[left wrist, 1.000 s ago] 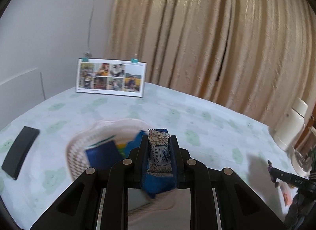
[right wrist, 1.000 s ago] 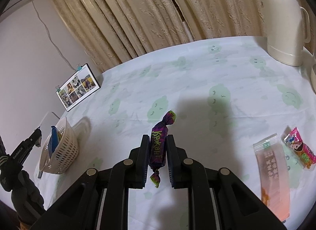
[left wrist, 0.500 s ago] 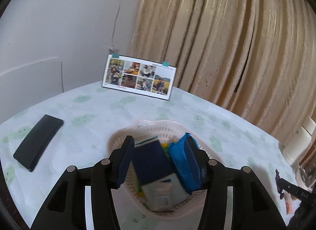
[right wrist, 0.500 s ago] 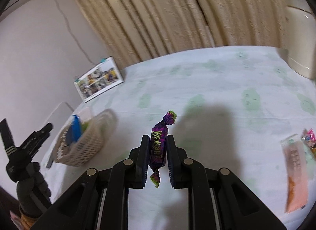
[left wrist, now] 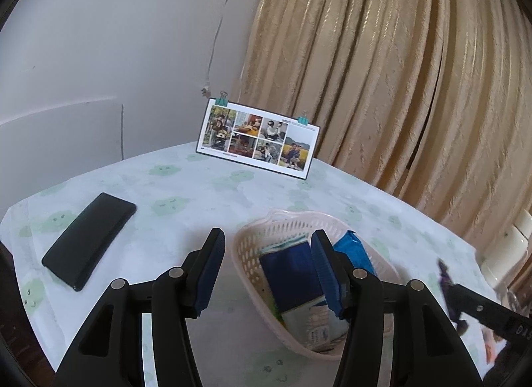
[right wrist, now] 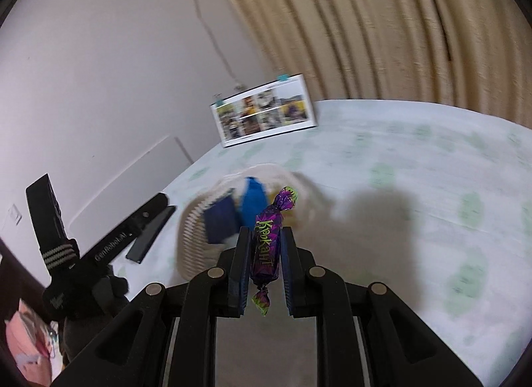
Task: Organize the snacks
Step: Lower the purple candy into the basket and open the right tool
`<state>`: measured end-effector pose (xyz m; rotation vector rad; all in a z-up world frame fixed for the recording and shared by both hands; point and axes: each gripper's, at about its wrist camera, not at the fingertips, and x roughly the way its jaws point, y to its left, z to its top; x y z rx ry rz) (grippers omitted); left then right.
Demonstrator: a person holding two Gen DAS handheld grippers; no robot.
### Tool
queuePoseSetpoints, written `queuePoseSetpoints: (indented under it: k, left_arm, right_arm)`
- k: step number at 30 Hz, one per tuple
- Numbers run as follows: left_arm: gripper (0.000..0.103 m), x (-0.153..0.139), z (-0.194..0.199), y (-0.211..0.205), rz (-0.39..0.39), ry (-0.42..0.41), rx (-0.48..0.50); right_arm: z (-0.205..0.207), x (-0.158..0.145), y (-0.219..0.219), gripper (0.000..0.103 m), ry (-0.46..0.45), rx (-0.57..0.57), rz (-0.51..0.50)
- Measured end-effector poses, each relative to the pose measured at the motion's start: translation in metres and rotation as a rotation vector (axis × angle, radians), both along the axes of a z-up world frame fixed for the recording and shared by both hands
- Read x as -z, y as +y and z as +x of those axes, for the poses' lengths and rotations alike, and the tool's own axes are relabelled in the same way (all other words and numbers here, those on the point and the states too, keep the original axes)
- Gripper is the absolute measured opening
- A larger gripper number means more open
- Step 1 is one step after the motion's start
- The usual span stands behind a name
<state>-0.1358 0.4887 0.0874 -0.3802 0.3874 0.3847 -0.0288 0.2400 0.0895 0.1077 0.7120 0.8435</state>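
I take the white basket (left wrist: pixel 247 247) as my landmark. Well to its left on the cloud-print tablecloth (left wrist: pixel 186 184) lies a black phone (left wrist: pixel 89 240). My left gripper (left wrist: pixel 266 267) hangs with its jaws spread wide and empty: the left finger sits left of the basket's rim, the right one over the basket's inside. Inside the basket I see a dark blue packet (left wrist: pixel 290 274), a brighter blue packet (left wrist: pixel 355 254) to its right, and a pale wrapper (left wrist: pixel 312 323) at the near end. Behind the basket a photo card (left wrist: pixel 257 139) stands against the curtain (left wrist: pixel 399 87). In the right wrist view the basket is blurred, just past my right gripper (right wrist: pixel 265 254), which is clamped on a purple candy (right wrist: pixel 267 247), held upright at the basket's near right edge.
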Motion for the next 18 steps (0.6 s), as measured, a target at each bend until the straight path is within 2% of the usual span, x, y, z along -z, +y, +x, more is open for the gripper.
queuePoseSetpoints:
  k: [6,10,11,13,18]
  left_arm:
    - [0.055,0.002,-0.007,0.013,-0.031,-0.013,-0.019]
    - [0.055,0.002,-0.009,0.016,-0.046,-0.016,-0.024]
    - [0.056,0.002,-0.009,0.017,-0.048,-0.016,-0.024]
    - [0.058,0.003,-0.009,0.016,-0.052,-0.017,-0.022]
    - [0.058,0.004,-0.007,0.015,-0.053,-0.013,-0.013]
  right_arm:
    - [-0.003,0.0,0.044,0.017,-0.008,-0.062,-0.019]
    - [0.002,0.005,0.063,0.019,0.005,-0.083,-0.024]
    - [0.004,0.007,0.066,0.023,0.01,-0.083,-0.023]
    - [0.006,0.011,0.067,0.034,0.024,-0.071,-0.013]
    - [0.009,0.017,0.056,0.034,0.029,-0.043,-0.009]
